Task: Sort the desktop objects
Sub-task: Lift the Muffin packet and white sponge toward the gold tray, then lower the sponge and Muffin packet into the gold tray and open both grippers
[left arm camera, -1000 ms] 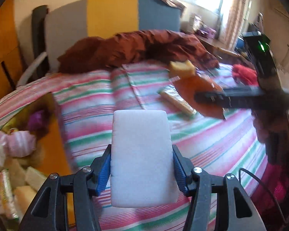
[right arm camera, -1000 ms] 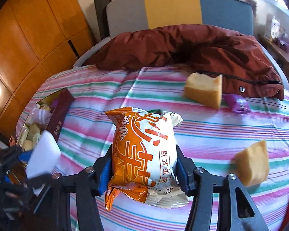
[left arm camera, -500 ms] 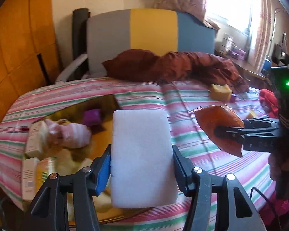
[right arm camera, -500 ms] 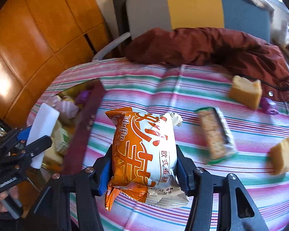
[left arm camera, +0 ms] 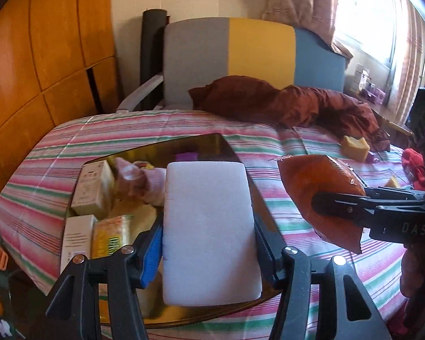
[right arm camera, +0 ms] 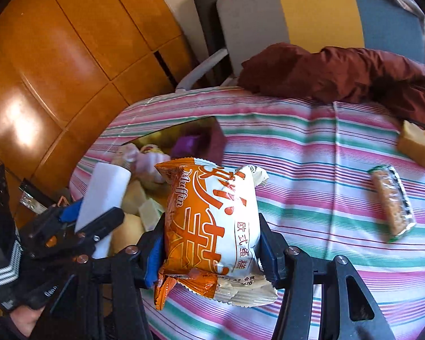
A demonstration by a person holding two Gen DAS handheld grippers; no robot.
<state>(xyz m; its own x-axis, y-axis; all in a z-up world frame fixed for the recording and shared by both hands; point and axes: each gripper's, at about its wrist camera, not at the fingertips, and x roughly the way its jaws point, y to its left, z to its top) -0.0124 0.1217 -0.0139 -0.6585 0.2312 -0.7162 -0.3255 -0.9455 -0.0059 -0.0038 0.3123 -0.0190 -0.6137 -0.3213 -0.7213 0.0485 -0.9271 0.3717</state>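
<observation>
My left gripper [left arm camera: 208, 233] is shut on a white foam block [left arm camera: 209, 198], which hangs over the gold-lined box [left arm camera: 206, 139] on the striped tablecloth. The box holds several small cartons, yellow blocks, a pink bundle and a purple item. My right gripper [right arm camera: 212, 245] is shut on an orange-and-white muffin packet [right arm camera: 212, 212], just right of the box. In the left wrist view the packet [left arm camera: 311, 187] and right gripper [left arm camera: 340, 206] show at the right. In the right wrist view the left gripper [right arm camera: 99, 215] and foam block [right arm camera: 104, 189] sit over the box [right arm camera: 216, 134].
On the cloth to the right lie a yellow sponge chunk [right arm camera: 416, 143], a wrapped snack bar [right arm camera: 392, 202] and a small yellow piece [left arm camera: 392, 182]. A brown jacket [left arm camera: 283, 104] is heaped at the back before a striped chair [left arm camera: 229, 56]. Wooden panels [right arm camera: 56, 56] stand left.
Both grippers have swung left across the table with their loads. The box has come from the left edge of view to right under the foam block.
</observation>
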